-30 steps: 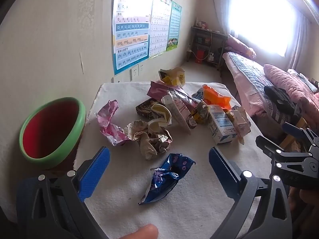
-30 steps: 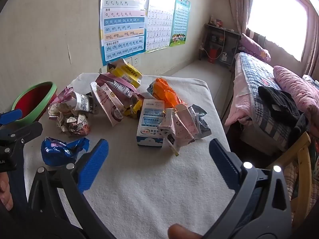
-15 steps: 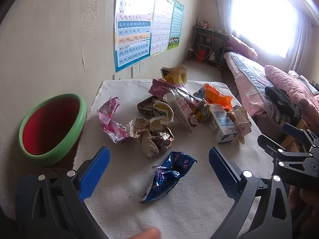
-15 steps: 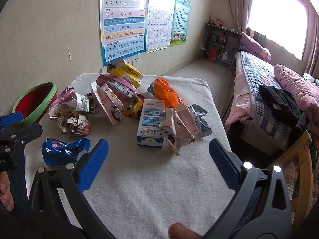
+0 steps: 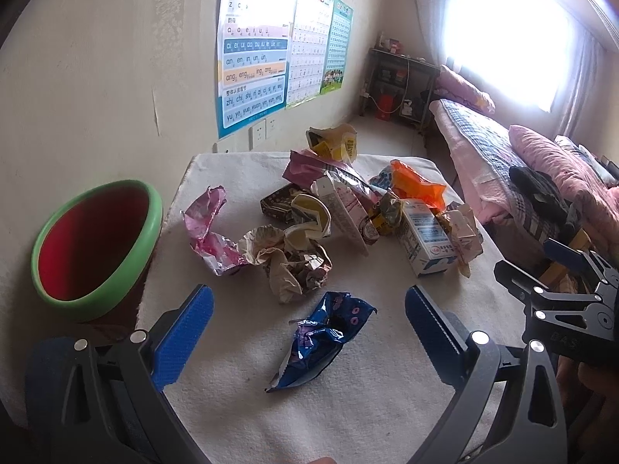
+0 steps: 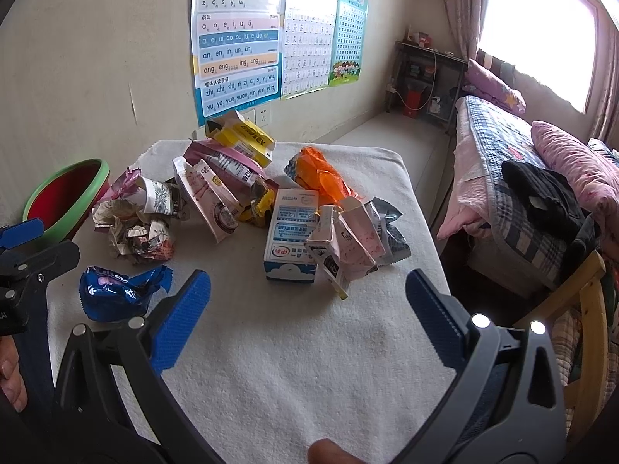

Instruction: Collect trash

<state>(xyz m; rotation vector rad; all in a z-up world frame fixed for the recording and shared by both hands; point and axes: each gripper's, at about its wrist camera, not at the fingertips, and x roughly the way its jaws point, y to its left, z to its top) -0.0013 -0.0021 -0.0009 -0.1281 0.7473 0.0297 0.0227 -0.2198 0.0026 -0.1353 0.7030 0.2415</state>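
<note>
A heap of trash lies on a white cloth-covered table [image 5: 232, 367]. Nearest me is a crumpled blue wrapper [image 5: 323, 338], also at the left in the right wrist view [image 6: 116, 290]. Behind it sit a crumpled paper ball [image 5: 294, 261], a pink foil wrapper [image 5: 209, 228], a white and blue carton [image 5: 423, 237] [image 6: 292, 236], an orange bag [image 6: 321, 178] and a yellow box [image 6: 243, 139]. My left gripper [image 5: 309, 326] is open, its blue pads flanking the blue wrapper from just in front. My right gripper [image 6: 307, 319] is open over bare cloth, short of the carton.
A red bin with a green rim [image 5: 93, 243] stands at the table's left edge against the wall. Posters [image 6: 236, 38] hang on that wall. A bed [image 6: 522, 178] and a wooden chair [image 6: 588, 309] stand to the right of the table.
The left gripper has edged forward and slightly down toward the blue wrapper. The right gripper has barely moved. Both stay open.
</note>
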